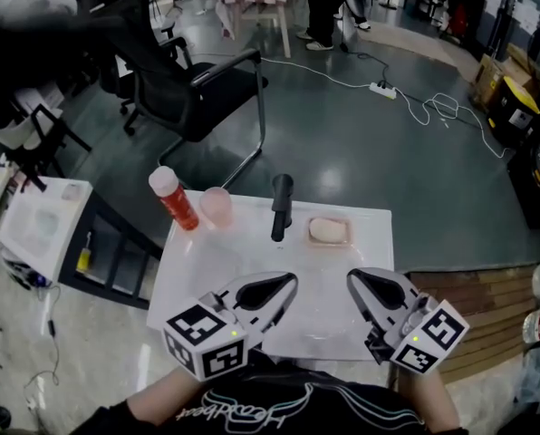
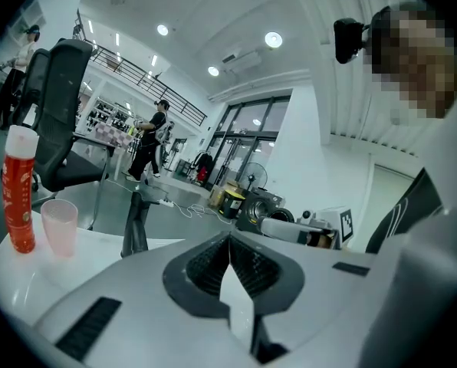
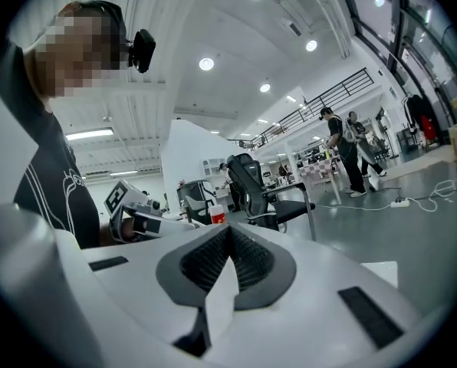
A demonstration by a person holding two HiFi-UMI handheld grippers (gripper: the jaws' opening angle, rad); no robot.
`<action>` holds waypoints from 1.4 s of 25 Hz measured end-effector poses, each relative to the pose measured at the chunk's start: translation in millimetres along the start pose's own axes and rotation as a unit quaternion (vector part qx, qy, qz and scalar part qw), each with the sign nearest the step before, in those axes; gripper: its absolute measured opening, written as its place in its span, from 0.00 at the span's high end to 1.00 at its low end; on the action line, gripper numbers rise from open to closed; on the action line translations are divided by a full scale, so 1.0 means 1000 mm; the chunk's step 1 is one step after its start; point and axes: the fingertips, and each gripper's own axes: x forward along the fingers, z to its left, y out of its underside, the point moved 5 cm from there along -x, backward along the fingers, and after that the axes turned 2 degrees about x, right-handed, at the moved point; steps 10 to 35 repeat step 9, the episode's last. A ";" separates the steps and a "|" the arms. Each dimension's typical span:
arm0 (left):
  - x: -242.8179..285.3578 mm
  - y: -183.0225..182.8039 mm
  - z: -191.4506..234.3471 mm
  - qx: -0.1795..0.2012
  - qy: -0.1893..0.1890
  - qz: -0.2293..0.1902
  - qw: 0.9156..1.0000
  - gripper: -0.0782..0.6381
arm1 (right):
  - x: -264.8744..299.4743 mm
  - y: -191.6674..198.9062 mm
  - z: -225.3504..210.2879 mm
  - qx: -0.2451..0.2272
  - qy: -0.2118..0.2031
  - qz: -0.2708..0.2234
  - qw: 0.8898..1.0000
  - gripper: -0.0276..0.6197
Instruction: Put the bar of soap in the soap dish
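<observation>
A pale bar of soap (image 1: 326, 230) lies in the pinkish soap dish (image 1: 349, 235) at the far side of the white table (image 1: 216, 270). My left gripper (image 1: 291, 285) hovers over the table's near edge, its jaws shut with nothing between them. The right gripper (image 1: 353, 279) hangs beside it, also shut and empty. Both are well short of the dish. In the left gripper view the pads (image 2: 248, 271) meet, and the right gripper (image 2: 313, 232) shows beyond them. The right gripper view has its pads (image 3: 248, 259) pressed together, with the left gripper (image 3: 136, 213) across from it.
A red bottle (image 1: 174, 198) and a pink cup (image 1: 216, 207) stand at the table's far left. A black upright tap-like post (image 1: 280, 207) stands left of the dish. A black office chair (image 1: 193, 84) is beyond the table, a white cabinet (image 1: 39, 225) to its left.
</observation>
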 end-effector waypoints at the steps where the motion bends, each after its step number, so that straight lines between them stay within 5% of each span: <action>1: 0.000 0.000 -0.001 0.002 0.000 0.001 1.000 0.86 | -0.001 0.000 0.000 0.000 0.001 0.000 1.000 0.92; 35: -0.002 0.007 -0.004 0.000 -0.002 0.007 1.000 0.86 | -0.004 0.005 0.005 -0.009 0.007 0.009 1.000 0.92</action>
